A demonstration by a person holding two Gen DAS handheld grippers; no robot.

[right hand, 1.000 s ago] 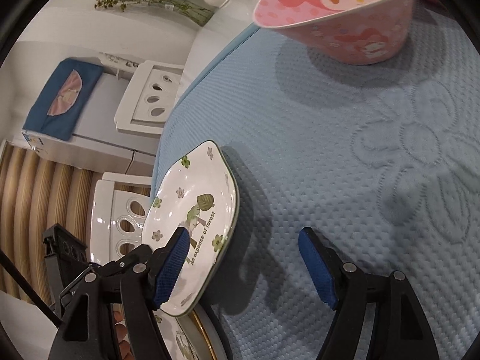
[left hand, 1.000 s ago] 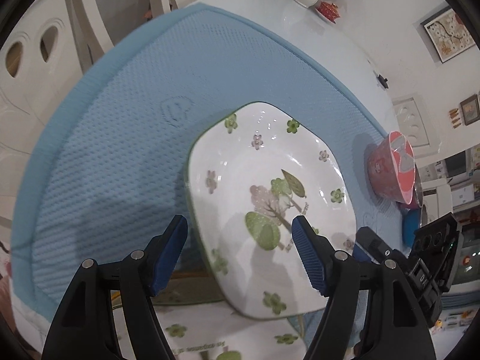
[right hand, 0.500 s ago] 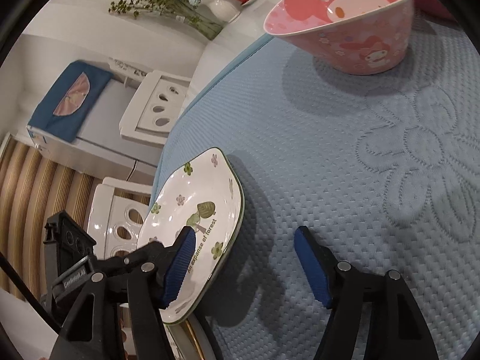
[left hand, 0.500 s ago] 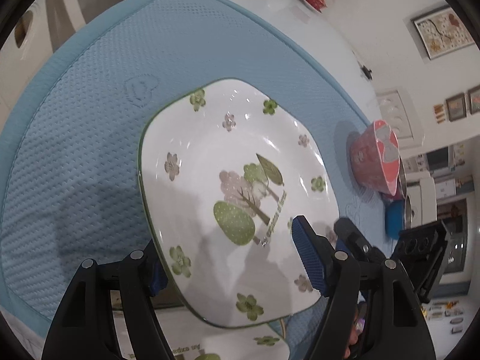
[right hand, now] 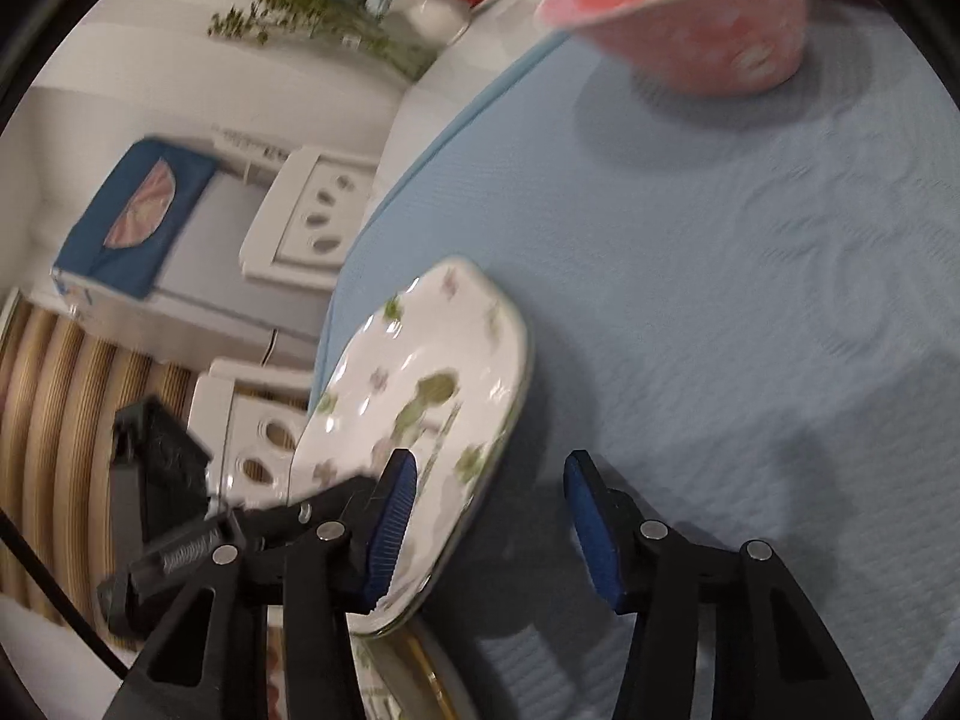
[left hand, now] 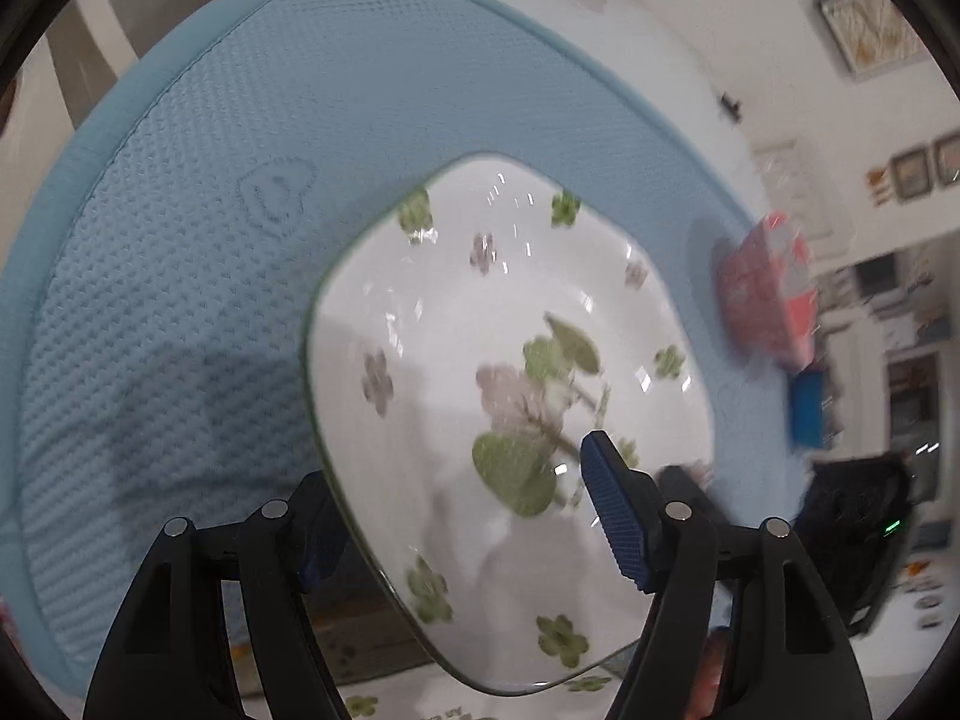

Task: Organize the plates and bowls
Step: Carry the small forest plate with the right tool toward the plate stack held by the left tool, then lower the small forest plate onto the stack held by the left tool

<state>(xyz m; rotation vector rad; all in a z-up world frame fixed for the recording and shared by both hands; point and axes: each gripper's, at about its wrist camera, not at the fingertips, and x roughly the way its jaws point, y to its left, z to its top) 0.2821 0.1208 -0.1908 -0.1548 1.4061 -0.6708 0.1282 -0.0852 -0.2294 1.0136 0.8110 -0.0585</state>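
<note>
The plate is white with a thin green rim, green and mauve flowers and a tree motif. The mat is pale blue waffle weave; the bowl is pink with paler spots.

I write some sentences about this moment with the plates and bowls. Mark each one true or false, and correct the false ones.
1. The floral plate lies flat on the blue mat. False: it is tilted, with one edge raised off the mat.
2. The right tongs are open and hold nothing. True.
3. The pink bowl sits inside the floral plate. False: it stands on the mat, apart from the plate.
4. The left tongs straddle the plate's rim, one finger over the plate and the other hidden beneath it. True.
5. A spoon lies on the floral plate. False: nothing lies on the plate.
</note>
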